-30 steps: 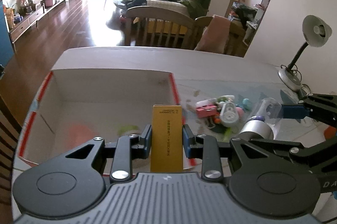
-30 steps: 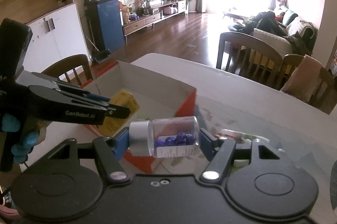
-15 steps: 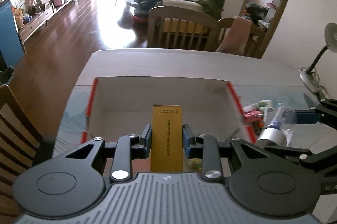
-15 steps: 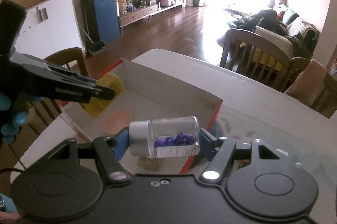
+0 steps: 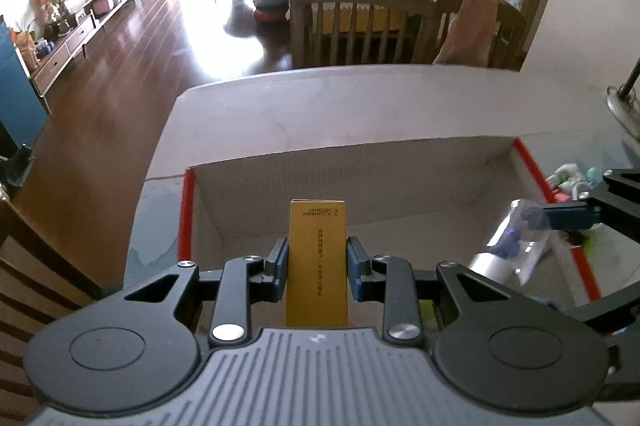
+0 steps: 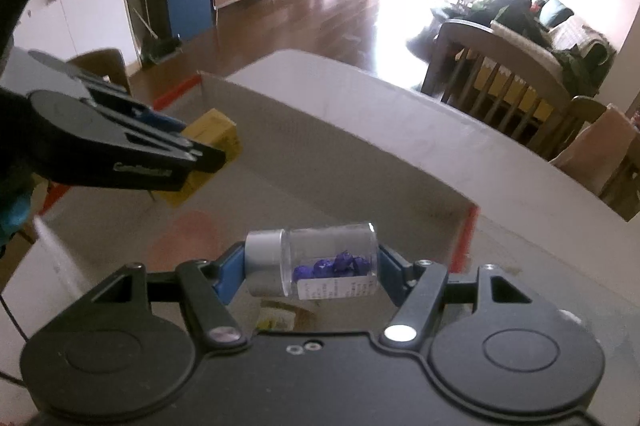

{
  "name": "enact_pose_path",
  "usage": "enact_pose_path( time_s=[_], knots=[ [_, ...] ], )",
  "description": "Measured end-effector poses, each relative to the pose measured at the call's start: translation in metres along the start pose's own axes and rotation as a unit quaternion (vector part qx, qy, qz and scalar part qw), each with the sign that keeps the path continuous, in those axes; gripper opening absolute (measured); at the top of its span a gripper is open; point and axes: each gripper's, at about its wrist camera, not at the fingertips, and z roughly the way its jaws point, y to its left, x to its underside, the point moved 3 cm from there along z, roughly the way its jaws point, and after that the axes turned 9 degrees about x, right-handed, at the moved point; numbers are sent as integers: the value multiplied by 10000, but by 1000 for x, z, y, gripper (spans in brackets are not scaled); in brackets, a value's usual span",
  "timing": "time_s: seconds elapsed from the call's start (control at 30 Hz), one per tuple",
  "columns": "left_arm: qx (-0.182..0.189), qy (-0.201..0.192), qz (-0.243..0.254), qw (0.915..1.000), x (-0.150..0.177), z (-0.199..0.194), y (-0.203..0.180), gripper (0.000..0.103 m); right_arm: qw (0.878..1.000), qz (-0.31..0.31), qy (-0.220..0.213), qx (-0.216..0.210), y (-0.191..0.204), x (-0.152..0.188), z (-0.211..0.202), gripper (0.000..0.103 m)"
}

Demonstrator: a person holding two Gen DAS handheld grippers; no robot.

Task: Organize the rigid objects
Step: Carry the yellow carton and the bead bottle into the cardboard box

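Observation:
My left gripper is shut on a narrow yellow carton, held upright over the left part of a white cardboard box with red edges. My right gripper is shut on a clear jar with a silver cap and purple pieces inside, held sideways above the box floor. In the right wrist view the left gripper and its yellow carton hang over the box's left end. In the left wrist view the jar shows at the right, over the box.
The box sits on a pale table. Small toiletries lie on the table right of the box, near a lamp base. A pink patch and a yellowish item lie in the box. Wooden chairs stand behind the table.
Both grippers have moved left and down, from near the pile of small items to over the box interior. Each keeps its grip on the same object.

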Motion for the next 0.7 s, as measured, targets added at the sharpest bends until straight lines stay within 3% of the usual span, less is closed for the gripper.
enact_pose_path(
  time_s=[0.37, 0.7],
  knots=[
    [19, 718, 193, 9972, 7, 52, 13, 29, 9987, -310, 372, 132, 22, 0, 43, 67],
    [93, 1200, 357, 9921, 13, 65, 8, 29, 9963, -433, 741, -58, 31, 1, 54, 67]
  ],
)
